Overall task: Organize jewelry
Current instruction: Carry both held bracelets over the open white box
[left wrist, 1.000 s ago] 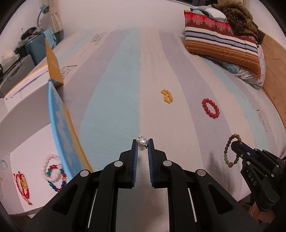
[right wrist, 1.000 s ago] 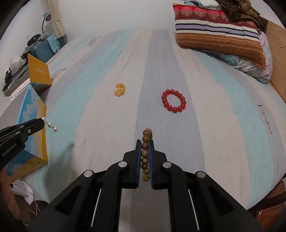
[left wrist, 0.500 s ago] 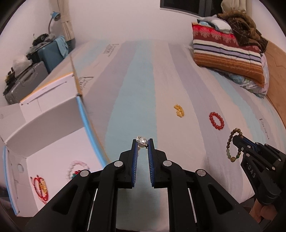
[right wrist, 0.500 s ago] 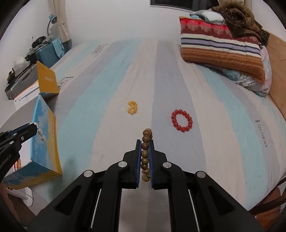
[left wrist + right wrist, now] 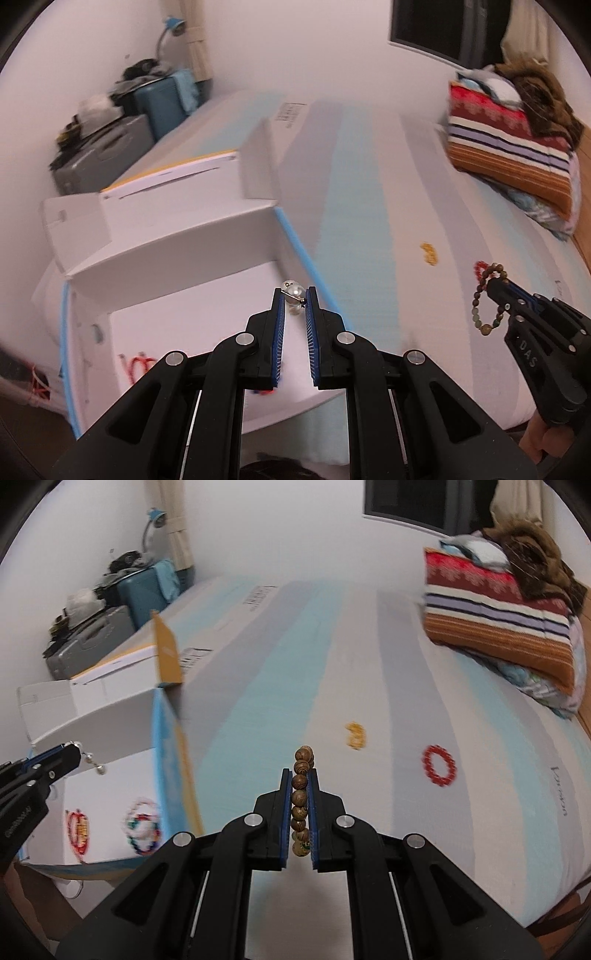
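Left gripper (image 5: 294, 295) clamped on pearl piece (image 5: 293, 291) above open box (image 5: 177, 229). Right gripper (image 5: 299, 773) clamped on wooden bracelet (image 5: 301, 786); red bracelet (image 5: 439, 765) at 3 o'clock, yellow beads (image 5: 355, 735) at 1 o'clock

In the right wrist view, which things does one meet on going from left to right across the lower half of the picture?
Left claw with a pearl piece → open white cardboard box → brown wooden bead bracelet in the right claw → small yellow bead cluster → red bead bracelet.

box (image 5: 110, 716) left on bed (image 5: 369, 672), pillow (image 5: 495, 627) far right
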`<action>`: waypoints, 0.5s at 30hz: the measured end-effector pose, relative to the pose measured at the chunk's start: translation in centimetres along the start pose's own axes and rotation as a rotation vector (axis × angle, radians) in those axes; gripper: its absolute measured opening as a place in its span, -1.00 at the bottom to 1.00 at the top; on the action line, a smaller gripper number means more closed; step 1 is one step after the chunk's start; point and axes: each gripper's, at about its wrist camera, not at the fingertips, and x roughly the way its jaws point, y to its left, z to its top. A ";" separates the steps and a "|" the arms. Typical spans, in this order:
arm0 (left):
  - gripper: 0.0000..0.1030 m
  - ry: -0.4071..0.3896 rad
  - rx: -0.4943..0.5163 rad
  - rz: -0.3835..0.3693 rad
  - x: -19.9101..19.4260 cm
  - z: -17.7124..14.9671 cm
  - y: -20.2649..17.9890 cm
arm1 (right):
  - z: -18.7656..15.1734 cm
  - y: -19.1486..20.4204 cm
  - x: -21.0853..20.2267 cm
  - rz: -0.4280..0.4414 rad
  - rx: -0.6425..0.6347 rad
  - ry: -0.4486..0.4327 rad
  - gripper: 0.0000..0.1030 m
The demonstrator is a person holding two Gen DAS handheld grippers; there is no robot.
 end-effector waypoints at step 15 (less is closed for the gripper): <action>-0.79 0.027 -0.152 0.139 -1.2 -2.5 13.0 | 0.7 14.2 -0.2 0.154 -0.171 -0.012 -0.87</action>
